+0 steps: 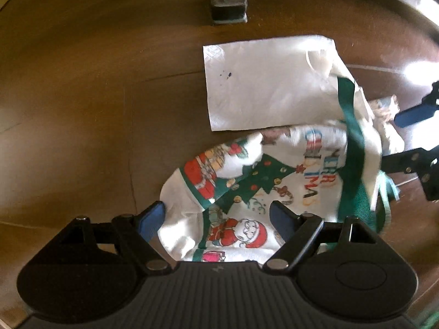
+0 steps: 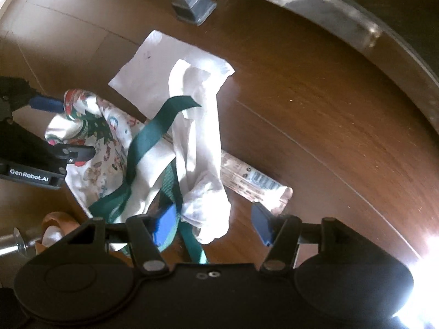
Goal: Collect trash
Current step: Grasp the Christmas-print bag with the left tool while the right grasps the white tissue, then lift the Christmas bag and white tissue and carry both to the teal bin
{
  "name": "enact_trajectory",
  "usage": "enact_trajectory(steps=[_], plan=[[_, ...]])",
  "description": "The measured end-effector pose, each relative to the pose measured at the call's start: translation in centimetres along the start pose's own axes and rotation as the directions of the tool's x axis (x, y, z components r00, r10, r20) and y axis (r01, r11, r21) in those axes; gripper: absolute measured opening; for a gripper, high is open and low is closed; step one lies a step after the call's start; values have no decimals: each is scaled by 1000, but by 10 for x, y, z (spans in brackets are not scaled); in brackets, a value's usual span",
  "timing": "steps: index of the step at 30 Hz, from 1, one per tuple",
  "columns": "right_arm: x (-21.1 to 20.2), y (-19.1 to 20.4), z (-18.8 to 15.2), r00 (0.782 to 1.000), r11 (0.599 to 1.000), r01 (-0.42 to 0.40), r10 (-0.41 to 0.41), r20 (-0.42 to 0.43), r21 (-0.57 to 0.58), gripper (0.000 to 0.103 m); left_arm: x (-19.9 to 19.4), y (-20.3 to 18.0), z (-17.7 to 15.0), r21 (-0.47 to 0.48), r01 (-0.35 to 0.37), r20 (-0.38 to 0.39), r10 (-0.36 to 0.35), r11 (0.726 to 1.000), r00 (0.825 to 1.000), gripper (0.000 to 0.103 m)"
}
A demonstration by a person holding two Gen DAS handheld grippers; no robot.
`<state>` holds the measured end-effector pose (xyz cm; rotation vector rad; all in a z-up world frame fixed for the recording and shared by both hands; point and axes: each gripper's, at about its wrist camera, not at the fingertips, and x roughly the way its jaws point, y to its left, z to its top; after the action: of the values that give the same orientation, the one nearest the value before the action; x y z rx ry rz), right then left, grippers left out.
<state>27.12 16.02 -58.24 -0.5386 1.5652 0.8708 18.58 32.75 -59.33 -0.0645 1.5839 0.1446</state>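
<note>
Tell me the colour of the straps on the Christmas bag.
Dark green straps, clearest in the right wrist view.

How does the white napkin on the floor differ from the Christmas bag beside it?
The napkin is plain white with a few dark specks; the Christmas bag carries colourful printed pictures and green straps. The napkin lies flat and square; the bag is crumpled and folded over. Both rest on the wooden floor, overlapping.

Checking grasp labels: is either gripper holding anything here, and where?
Nothing held. The left gripper straddles the Christmas bag, fingers open; the right gripper is open too.
</note>
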Motion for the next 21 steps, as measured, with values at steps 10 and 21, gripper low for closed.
enact_trajectory(steps=[10, 21], plan=[[-1, -2, -1, 999, 999, -42, 42, 10, 24, 31, -1, 1, 1, -31, -43, 4, 44, 999, 999, 37], [-47, -7, -21, 997, 997, -30, 25, 68, 72, 21, -39, -1, -15, 17, -73, 84, 72, 997, 994, 15]])
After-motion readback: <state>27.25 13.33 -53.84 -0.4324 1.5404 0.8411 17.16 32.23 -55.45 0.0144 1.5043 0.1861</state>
